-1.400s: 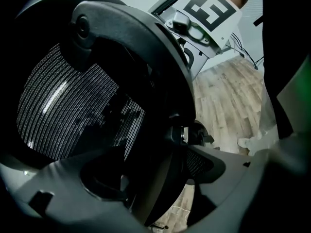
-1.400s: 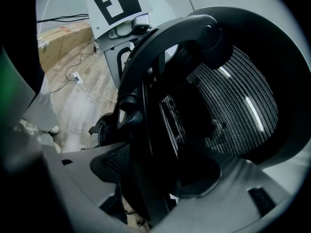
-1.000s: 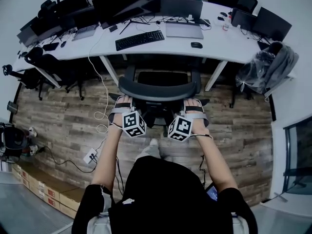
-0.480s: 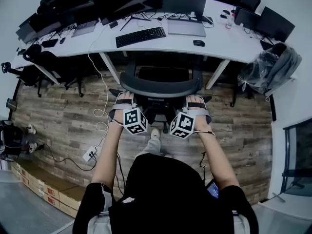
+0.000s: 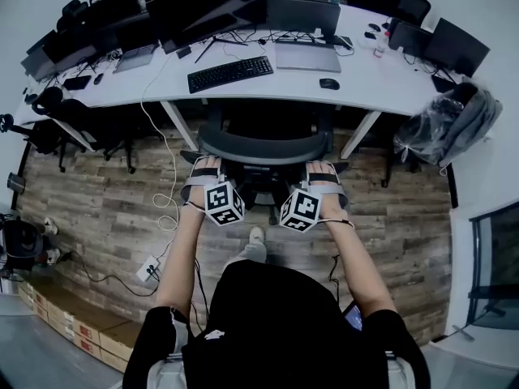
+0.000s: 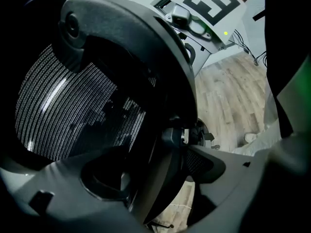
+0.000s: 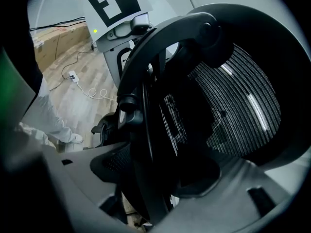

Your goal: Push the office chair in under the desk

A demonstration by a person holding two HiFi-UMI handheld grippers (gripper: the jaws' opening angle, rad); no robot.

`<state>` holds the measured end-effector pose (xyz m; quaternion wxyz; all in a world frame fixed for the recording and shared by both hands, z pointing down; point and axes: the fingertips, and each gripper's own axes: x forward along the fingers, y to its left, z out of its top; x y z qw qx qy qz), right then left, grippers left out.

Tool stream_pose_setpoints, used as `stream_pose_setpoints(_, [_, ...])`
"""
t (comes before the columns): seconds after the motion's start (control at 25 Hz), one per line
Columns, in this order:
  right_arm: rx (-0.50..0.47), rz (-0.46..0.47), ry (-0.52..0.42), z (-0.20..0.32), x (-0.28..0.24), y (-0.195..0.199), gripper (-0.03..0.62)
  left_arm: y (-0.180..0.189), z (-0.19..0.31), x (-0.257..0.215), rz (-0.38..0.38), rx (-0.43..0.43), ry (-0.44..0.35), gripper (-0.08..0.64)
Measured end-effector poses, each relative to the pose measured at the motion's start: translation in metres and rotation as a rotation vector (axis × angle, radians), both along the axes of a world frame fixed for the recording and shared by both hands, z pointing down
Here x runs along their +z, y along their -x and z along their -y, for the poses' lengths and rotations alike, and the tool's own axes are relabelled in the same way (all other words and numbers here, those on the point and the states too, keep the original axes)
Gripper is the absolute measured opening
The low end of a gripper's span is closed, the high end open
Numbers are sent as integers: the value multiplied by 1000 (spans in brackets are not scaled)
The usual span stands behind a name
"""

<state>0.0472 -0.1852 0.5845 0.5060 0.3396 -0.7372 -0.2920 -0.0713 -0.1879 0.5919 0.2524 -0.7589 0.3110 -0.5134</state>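
Note:
The black mesh office chair (image 5: pixel 263 147) stands facing the white desk (image 5: pixel 373 75), its seat in shadow below the desk edge, between the two slanted desk legs. My left gripper (image 5: pixel 203 173) holds the left end of the curved backrest top and my right gripper (image 5: pixel 324 177) holds the right end. In the left gripper view the grey jaws of the left gripper (image 6: pixel 160 178) sit either side of the black backrest frame (image 6: pixel 160 81). The right gripper view is the mirror of it, with the right gripper (image 7: pixel 150 178) closed round the frame (image 7: pixel 146 130) beside the mesh (image 7: pixel 233 106).
On the desk lie a keyboard (image 5: pixel 230 71), a mouse (image 5: pixel 328 83) and a laptop (image 5: pixel 306 55), with monitors behind. Another chair draped with a grey jacket (image 5: pixel 450 124) is at the right, dark chairs (image 5: pixel 81 120) at the left. A power strip (image 5: pixel 148 268) and cable lie on the wood floor.
The chair has rolled a little towards the desk with both grippers on its backrest; the seat now lies more in the shadow under the desk edge.

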Motion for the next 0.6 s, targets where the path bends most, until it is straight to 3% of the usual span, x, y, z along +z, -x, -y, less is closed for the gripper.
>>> stream_pose_setpoints(0.6, [41, -10, 19, 92, -1, 1, 302, 0, 93, -2, -17, 26, -5, 394])
